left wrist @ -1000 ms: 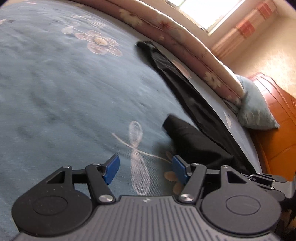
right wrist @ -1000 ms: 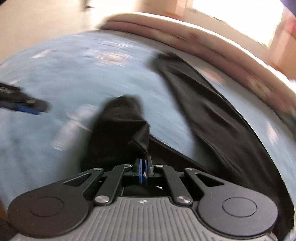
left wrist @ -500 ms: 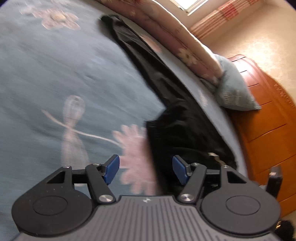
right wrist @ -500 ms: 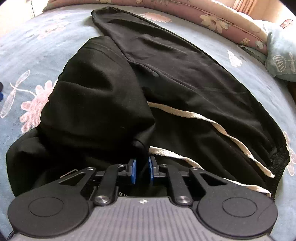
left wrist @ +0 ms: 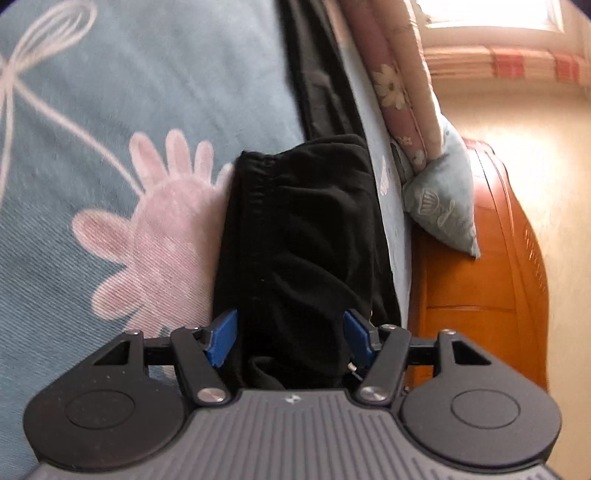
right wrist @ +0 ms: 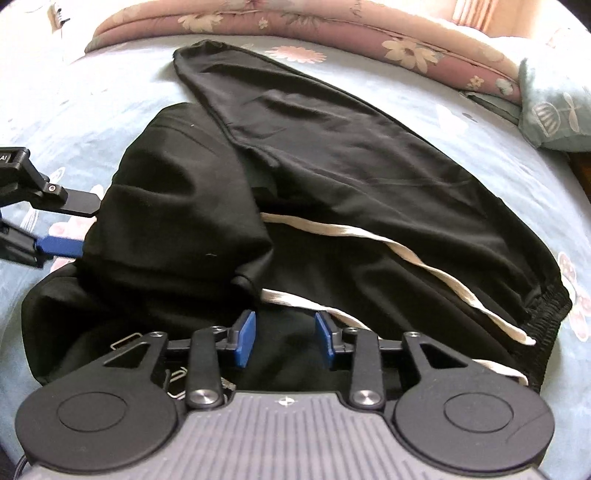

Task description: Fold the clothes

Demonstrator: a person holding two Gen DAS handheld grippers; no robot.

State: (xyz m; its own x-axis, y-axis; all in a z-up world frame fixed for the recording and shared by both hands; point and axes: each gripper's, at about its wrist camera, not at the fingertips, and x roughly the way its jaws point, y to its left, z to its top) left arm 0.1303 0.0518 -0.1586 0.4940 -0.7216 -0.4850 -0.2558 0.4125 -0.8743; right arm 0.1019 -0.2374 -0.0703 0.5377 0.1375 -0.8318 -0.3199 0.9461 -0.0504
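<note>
Trousers (right wrist: pixel 369 192), black with a pale side stripe (right wrist: pixel 369 236), are lying spread across the blue flowered bed (right wrist: pixel 480 147), and everything is turning on where their bunched near end is sitting against the two tongs. Nearest, the right tongs (right wrist: pixel 284 341) are hovering over the heaped cloth at the garment's near edge; their jaws have just been opening and are now standing partly apart, with black fabric lying under the gap but no pad pressing on it. Just beyond, toward eleven o'clock, a folded-over lump of leg is lying on top of the rest. At nine o'clock the left tongs (right wrist: pixel 59 247) are coming in from the side, their blue tip touching or just beside that lump. In the left wrist view the left tongs (left wrist: pixel 290 341) are standing wide, straddling a gathered black fold (left wrist: pixel 303 258) without clamping it. Further off, the long axis is running from five o'clock, where the elastic waistband (right wrist: pixel 546 314) lies, up to eleven, where the far cuff (right wrist: pixel 199 51) is nearing the pink quilt (right wrist: pixel 332 26). The left hand seems nearer the fold.
</note>
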